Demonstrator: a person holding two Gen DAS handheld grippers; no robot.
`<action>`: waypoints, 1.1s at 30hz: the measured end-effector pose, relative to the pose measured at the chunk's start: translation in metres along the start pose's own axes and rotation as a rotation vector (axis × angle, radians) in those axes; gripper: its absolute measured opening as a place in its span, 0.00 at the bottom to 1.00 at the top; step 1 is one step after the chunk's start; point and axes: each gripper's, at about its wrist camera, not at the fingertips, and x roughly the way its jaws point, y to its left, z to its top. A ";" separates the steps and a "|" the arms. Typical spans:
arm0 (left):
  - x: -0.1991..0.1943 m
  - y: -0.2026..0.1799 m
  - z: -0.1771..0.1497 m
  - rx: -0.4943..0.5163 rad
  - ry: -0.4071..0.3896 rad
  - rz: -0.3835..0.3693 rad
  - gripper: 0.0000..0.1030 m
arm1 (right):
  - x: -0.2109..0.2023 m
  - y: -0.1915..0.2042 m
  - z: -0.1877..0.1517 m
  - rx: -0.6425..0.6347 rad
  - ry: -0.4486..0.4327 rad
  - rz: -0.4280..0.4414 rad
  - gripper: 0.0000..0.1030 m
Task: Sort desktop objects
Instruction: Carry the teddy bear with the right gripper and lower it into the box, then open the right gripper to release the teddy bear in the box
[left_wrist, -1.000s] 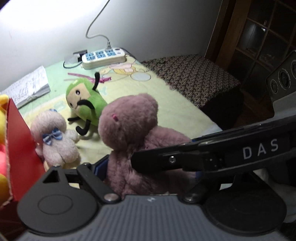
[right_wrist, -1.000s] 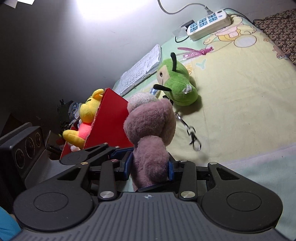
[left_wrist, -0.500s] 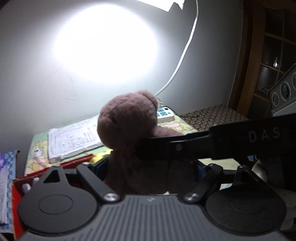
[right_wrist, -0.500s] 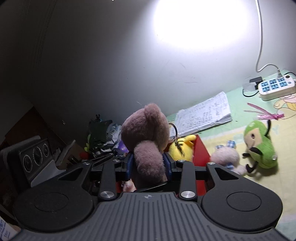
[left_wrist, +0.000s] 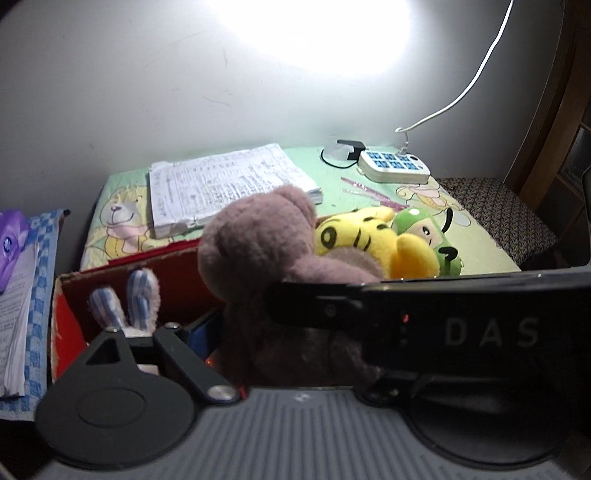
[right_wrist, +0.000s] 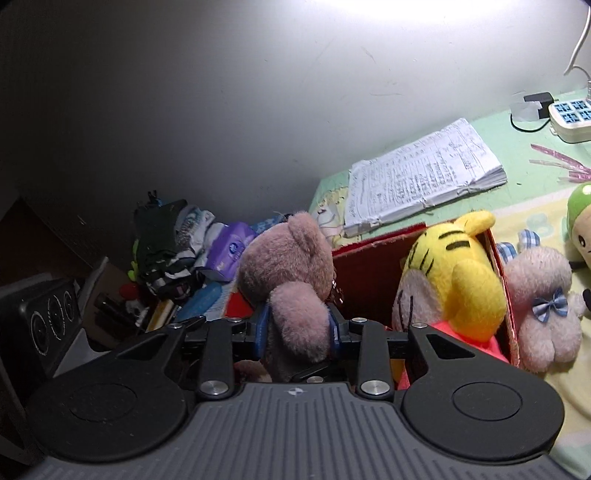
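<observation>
- Since the earlier frames both grippers have carried the mauve teddy bear (left_wrist: 258, 236) off the open tablecloth and across to the red box (left_wrist: 173, 273); a second ago the green plush and the pale one sat ahead of it, now the box interior does.
- Right gripper (right_wrist: 297, 328): jaws narrow and just been closing, blue pads pinching the bear's body from both sides. Held.
- Left gripper (left_wrist: 291, 343): bear's lower body sits between its fingers; the right gripper's black finger crosses in front, so far-side contact is hidden. Reads as a wide hold on the bear.
- Bear upright, head up, long axis roughly vertical, hanging at the box's near rim.
- In the right wrist view the box (right_wrist: 373, 273) opens to the bear's right; the yellow tiger plush (right_wrist: 454, 273) fills its far end, striped rabbit ears (left_wrist: 125, 299) the other.
- Judgement: the free gap lies between those two; bear goes down feet first there.
- Pale pink plush (right_wrist: 539, 302) and green plush (left_wrist: 424, 229) remain outside the box, unsorted.
</observation>
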 end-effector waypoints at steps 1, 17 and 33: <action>0.005 0.001 -0.002 0.002 0.012 0.000 0.81 | 0.005 0.000 -0.003 -0.011 0.003 -0.027 0.32; 0.039 0.003 -0.006 0.030 0.114 -0.009 0.81 | 0.029 -0.014 -0.022 -0.023 -0.013 -0.220 0.20; 0.046 -0.005 -0.005 0.067 0.149 0.069 0.86 | 0.016 -0.020 -0.025 -0.033 -0.062 -0.202 0.11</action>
